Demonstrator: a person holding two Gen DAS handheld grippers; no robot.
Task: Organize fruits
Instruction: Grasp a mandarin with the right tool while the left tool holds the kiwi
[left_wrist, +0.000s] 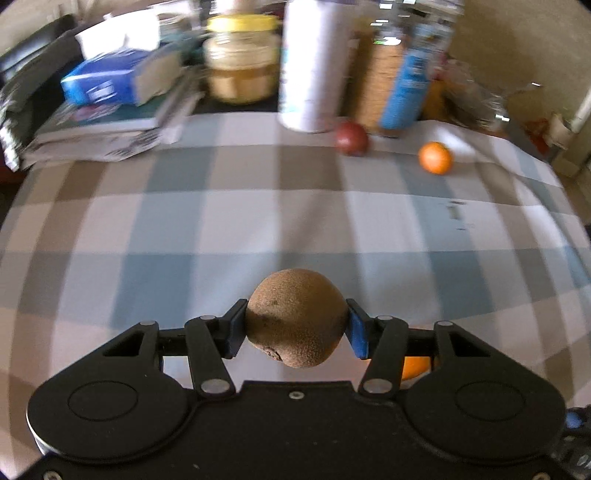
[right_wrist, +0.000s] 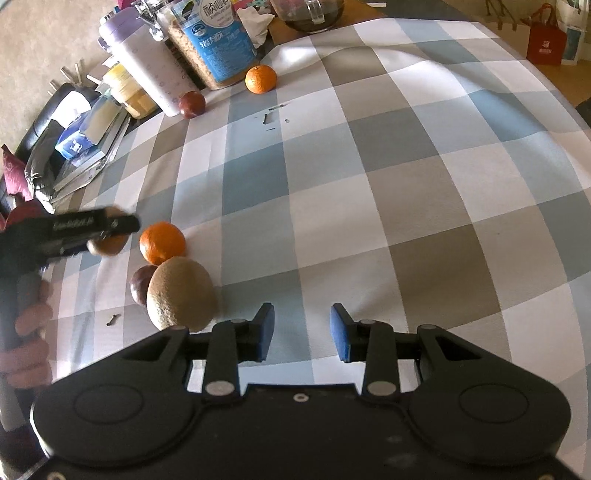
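Left gripper (left_wrist: 297, 328) pinching a kiwi (left_wrist: 297, 318) across its middle, held clear above the bench (left_wrist: 258, 221). Skin looks fuzzy, so grip should be decent; flesh likely soft, I'd keep squeeze light. Right gripper (right_wrist: 302, 332) spread, nothing between the pads. Just ahead-left of it: second kiwi (right_wrist: 181, 293), dark fruit (right_wrist: 141, 282) touching it, orange (right_wrist: 161, 242) beyond. That's my guess for the gathering spot. Far ahead, near the jars (right_wrist: 218, 48): another dark fruit (right_wrist: 192, 104) and a small orange (right_wrist: 260, 79), apart, round, may roll.
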